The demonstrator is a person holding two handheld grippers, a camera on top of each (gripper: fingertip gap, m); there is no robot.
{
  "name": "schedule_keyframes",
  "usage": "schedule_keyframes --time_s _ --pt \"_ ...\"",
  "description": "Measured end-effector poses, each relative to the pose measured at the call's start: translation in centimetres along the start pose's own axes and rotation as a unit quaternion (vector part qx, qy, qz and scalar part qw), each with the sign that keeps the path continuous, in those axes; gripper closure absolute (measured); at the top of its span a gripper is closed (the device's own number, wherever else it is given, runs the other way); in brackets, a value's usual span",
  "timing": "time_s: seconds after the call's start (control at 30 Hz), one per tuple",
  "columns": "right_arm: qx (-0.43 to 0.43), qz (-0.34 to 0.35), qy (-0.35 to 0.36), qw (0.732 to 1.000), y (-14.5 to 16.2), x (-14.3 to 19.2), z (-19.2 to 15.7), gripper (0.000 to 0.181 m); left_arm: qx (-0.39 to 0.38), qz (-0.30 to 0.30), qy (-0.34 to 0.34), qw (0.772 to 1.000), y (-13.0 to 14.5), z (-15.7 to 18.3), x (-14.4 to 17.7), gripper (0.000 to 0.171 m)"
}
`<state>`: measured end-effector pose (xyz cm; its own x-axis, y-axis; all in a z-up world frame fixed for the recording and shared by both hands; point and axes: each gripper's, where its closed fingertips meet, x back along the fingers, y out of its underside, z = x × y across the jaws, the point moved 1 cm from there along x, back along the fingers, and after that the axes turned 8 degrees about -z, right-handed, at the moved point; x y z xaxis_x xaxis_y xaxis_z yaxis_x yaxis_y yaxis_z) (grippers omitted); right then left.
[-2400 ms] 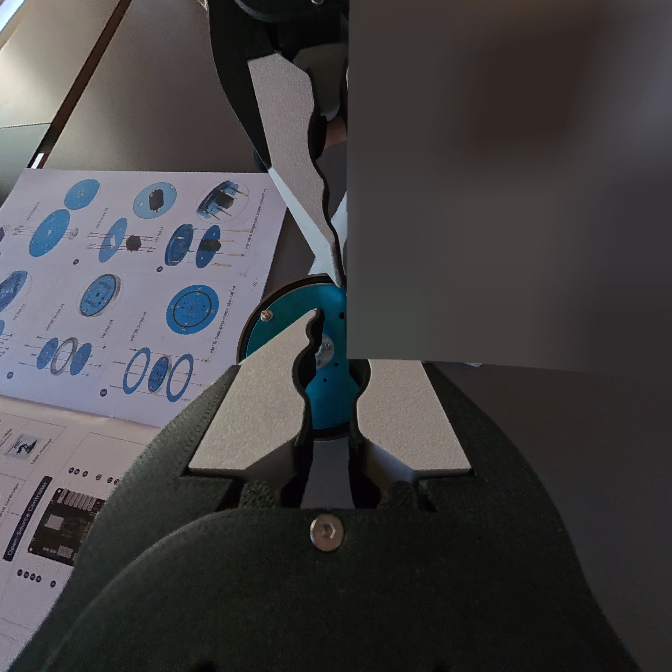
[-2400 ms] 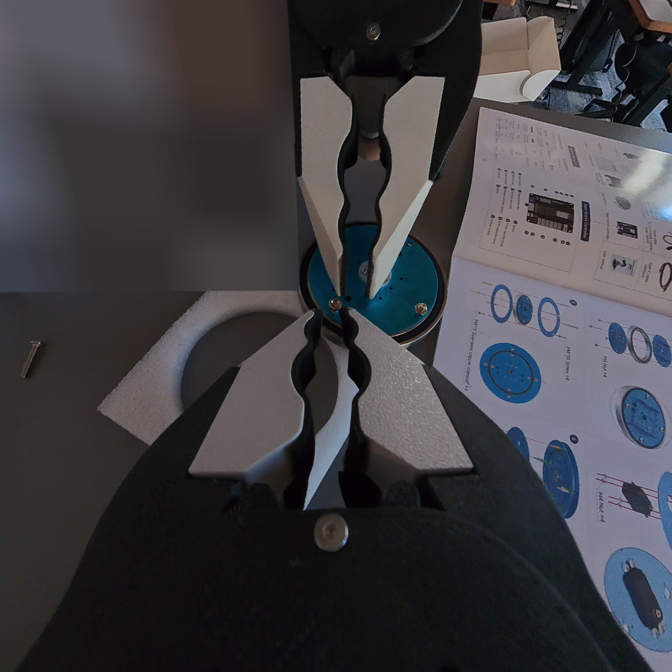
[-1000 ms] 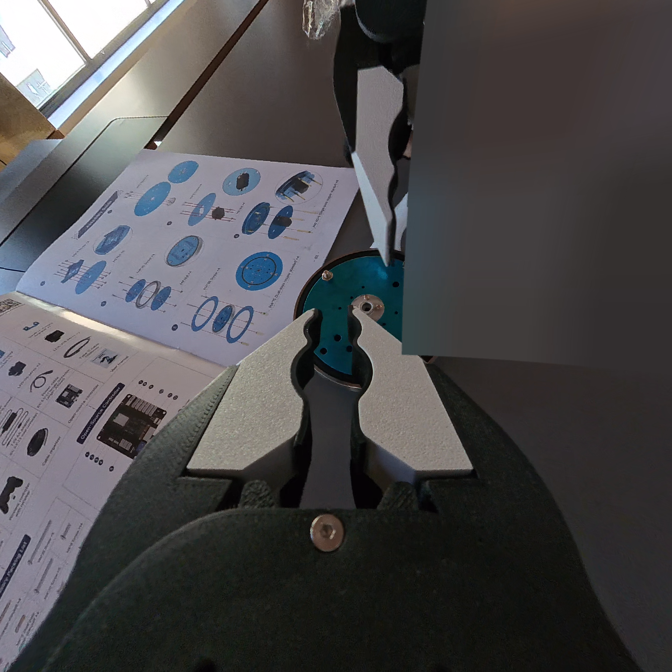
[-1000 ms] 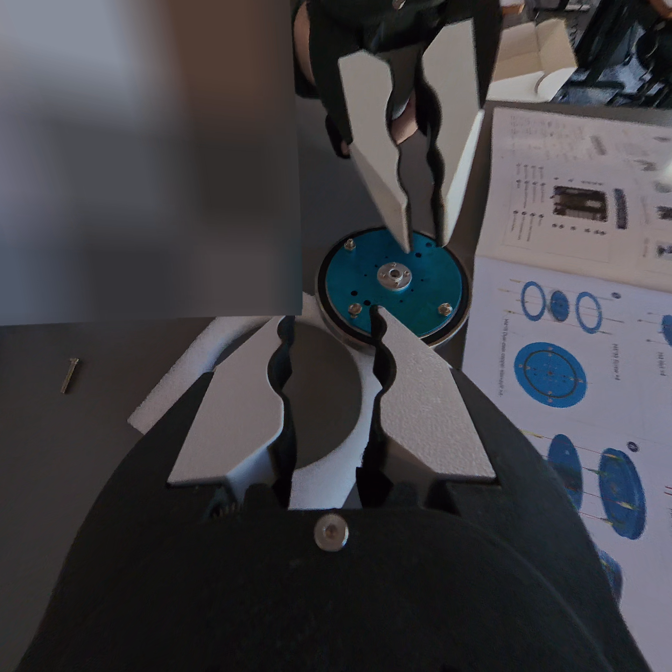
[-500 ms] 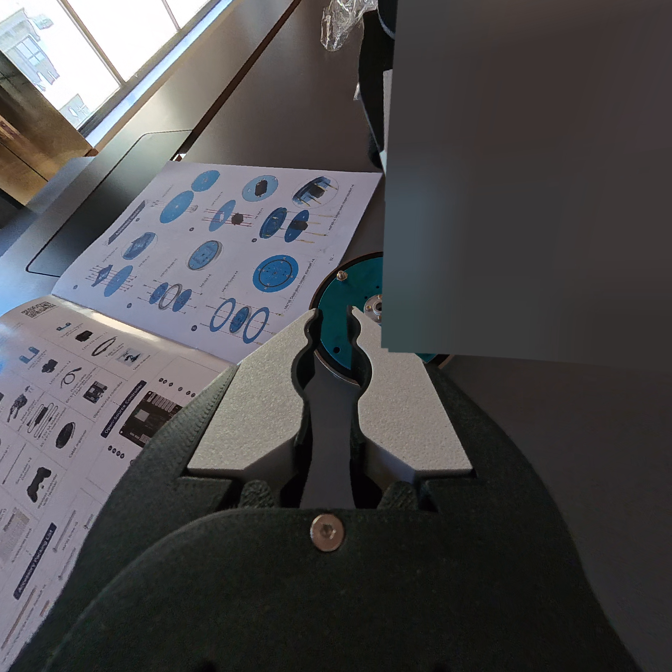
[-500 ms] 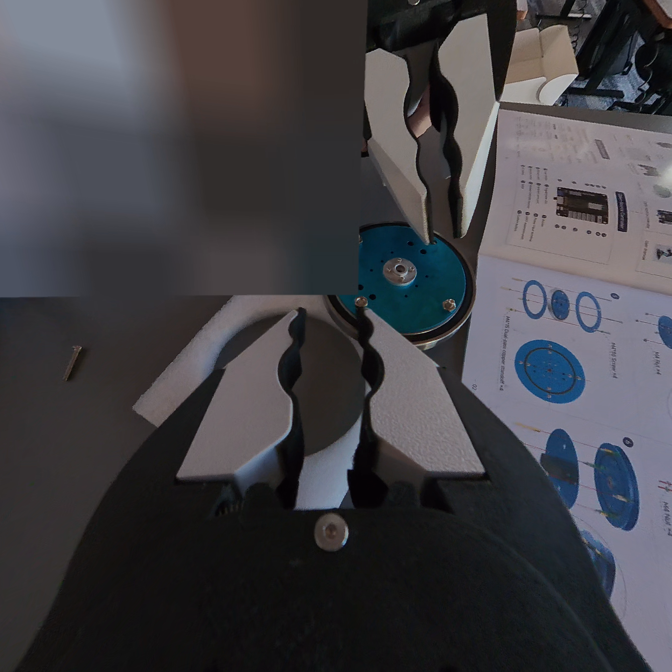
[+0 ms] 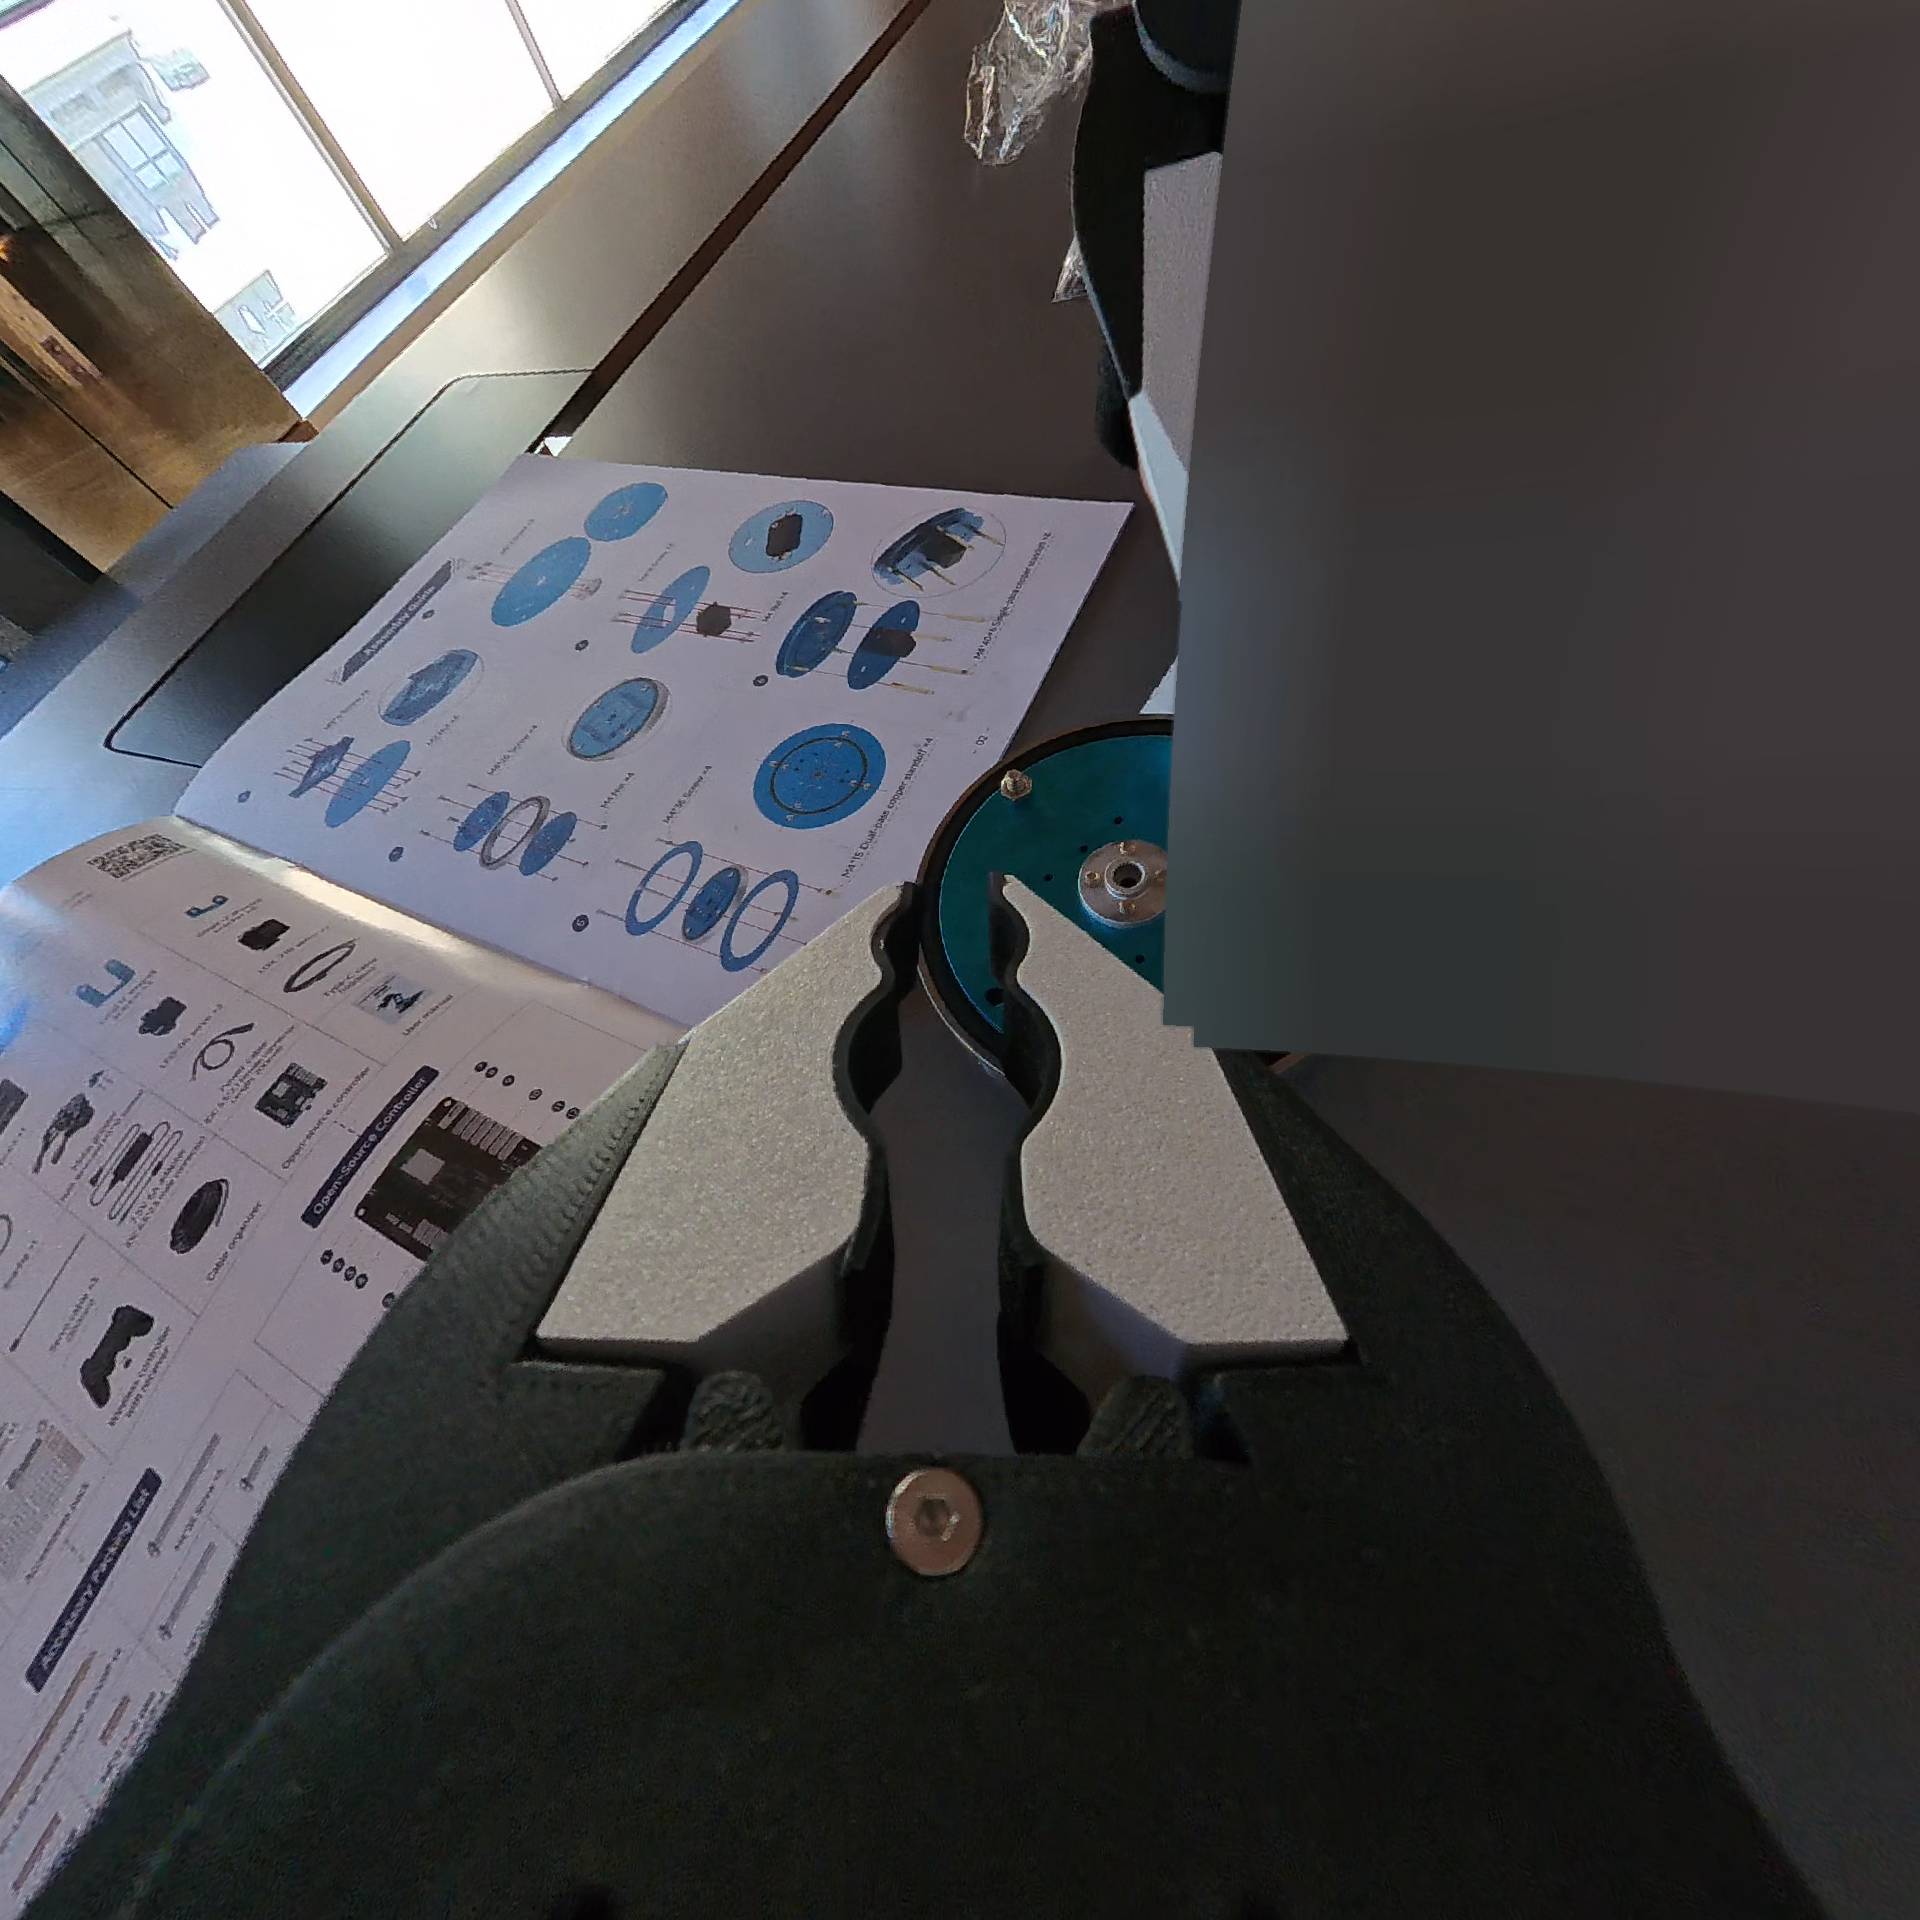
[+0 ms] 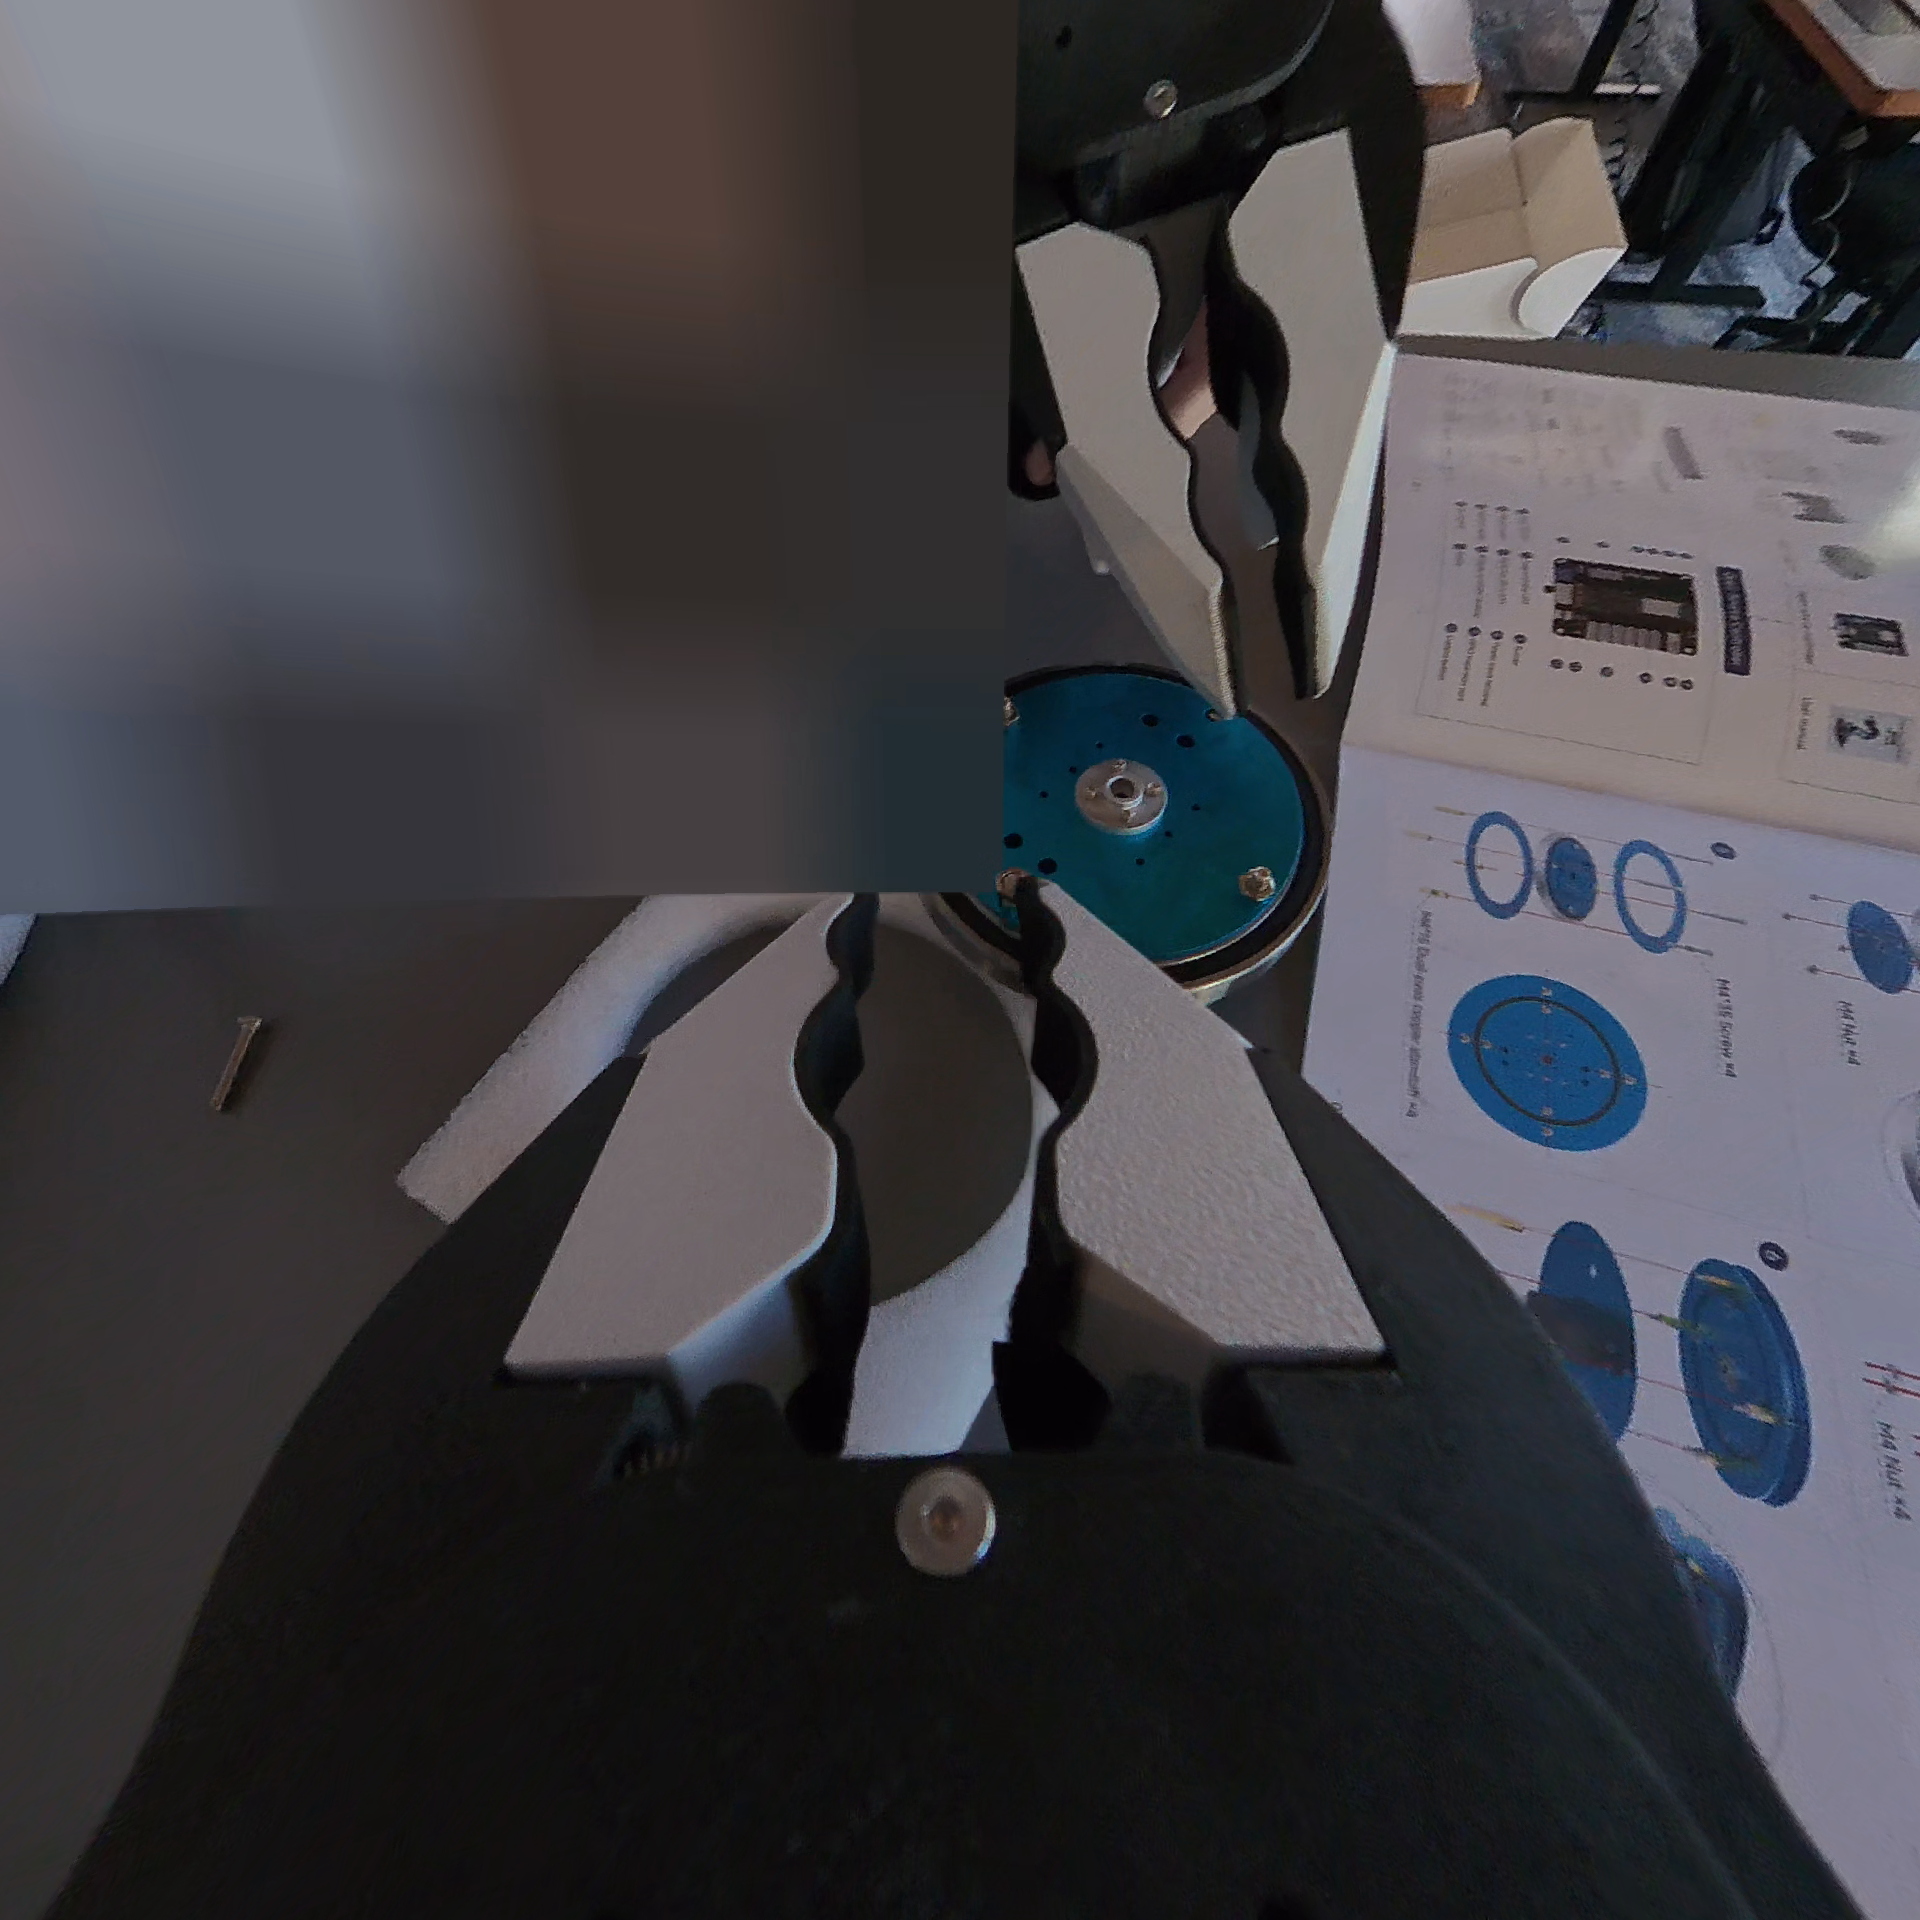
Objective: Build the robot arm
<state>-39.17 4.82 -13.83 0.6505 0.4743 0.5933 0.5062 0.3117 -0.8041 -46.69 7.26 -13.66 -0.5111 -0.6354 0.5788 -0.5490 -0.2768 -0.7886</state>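
Disc: our blue disc (image 8: 1164, 831) lies flat beside the manual (image 8: 1621, 935) on the dark desk (image 8: 156, 1247)
Left claw (image 7: 954, 891): slightly parted, empty; over disc rim
Right claw (image 8: 951, 904): parted, empty; by a disc nut (image 8: 1010, 885)

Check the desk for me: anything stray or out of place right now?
One loose screw lies alone on the dark table, left of the white foam piece and away from the blue disc. Nothing else stands out.

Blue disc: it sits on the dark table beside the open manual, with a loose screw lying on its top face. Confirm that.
Not quite. The loose screw lies on the bare table, well apart from the blue disc, as the right wrist view shows. The disc does sit beside the open manual.
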Motion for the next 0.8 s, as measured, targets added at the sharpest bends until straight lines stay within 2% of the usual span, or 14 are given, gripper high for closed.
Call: schedule_keyframes --time_s 0.07,0.13,0.27,0.33,0.43,0.47,0.53,0.63,0.7,0.8 --pt "-0.003 0.003 0.004 1.0 -0.1 -0.3 0.2 0.142 0.001 0.0 0.0 1.0 0.1 0.0 -0.1 0.16" --pt "0.0 -0.01 -0.002 1.0 0.1 -0.6 -0.1 0.14 0.0 -0.002 0.001 1.0 0.1 0.1 -0.2 0.16" --pt "0.007 -0.01 -0.01 1.0 0.2 -0.2 -0.5 0.158 -0.002 -0.005 -0.002 1.0 0.3 0.0 -0.3 0.161" --pt "0.003 -0.004 0.001 1.0 0.0 0.1 0.0 0.158 -0.002 -0.006 -0.003 1.0 0.4 -0.1 -0.3 0.161" --pt "-0.002 -0.006 0.004 1.0 0.1 -0.6 0.1 0.14 0.0 -0.009 -0.002 1.0 0.6 -0.1 -0.5 0.161" --pt "-0.001 -0.013 -0.002 1.0 0.3 -0.9 -0.1 0.139 -0.001 -0.009 -0.003 1.0 0.6 -0.1 -0.5 0.161" --pt "0.006 -0.026 -0.006 1.0 0.6 -1.1 -0.4 0.142 -0.001 -0.003 -0.005 1.0 0.4 -0.2 -0.4 0.161" --pt "0.013 -0.019 -0.001 1.0 0.5 -0.4 -0.4 0.159 0.002 0.009 -0.013 1.0 0.1 -0.5 -0.1 0.161" --pt "0.006 -0.006 0.007 1.0 0.1 -0.1 0.0 0.159 0.007 0.018 -0.016 1.0 -0.1 -0.7 0.0 0.161" --pt "0.003 0.004 0.012 1.0 -0.2 -0.4 0.2 0.143 0.008 0.021 -0.013 1.0 -0.2 -0.6 0.0 0.161"
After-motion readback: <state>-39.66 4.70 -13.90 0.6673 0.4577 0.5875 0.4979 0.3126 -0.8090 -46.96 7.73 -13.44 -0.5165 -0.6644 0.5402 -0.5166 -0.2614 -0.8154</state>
